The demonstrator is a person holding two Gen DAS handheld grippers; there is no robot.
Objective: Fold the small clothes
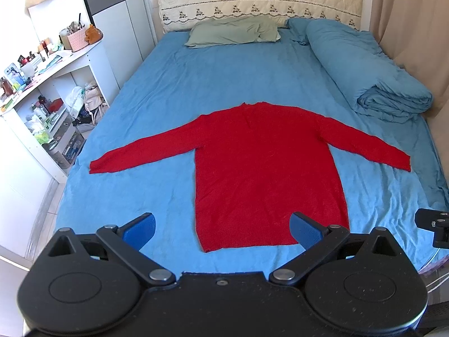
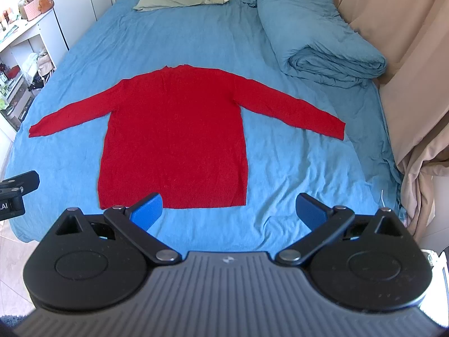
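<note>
A red long-sleeved sweater (image 1: 261, 168) lies flat on the blue bed sheet (image 1: 168, 98), both sleeves spread out sideways, hem toward me. It also shows in the right wrist view (image 2: 174, 134). My left gripper (image 1: 223, 229) is open and empty, held above the foot of the bed near the hem's left corner. My right gripper (image 2: 228, 210) is open and empty, above the sheet near the hem's right corner. The right gripper's body shows at the left view's right edge (image 1: 433, 229); the left gripper's body shows at the right view's left edge (image 2: 14, 193).
A rolled blue duvet (image 1: 373, 75) lies along the bed's right side, a green pillow (image 1: 235, 32) at the head. White cluttered shelves (image 1: 53, 104) stand left of the bed. Beige curtains (image 2: 407, 84) hang on the right.
</note>
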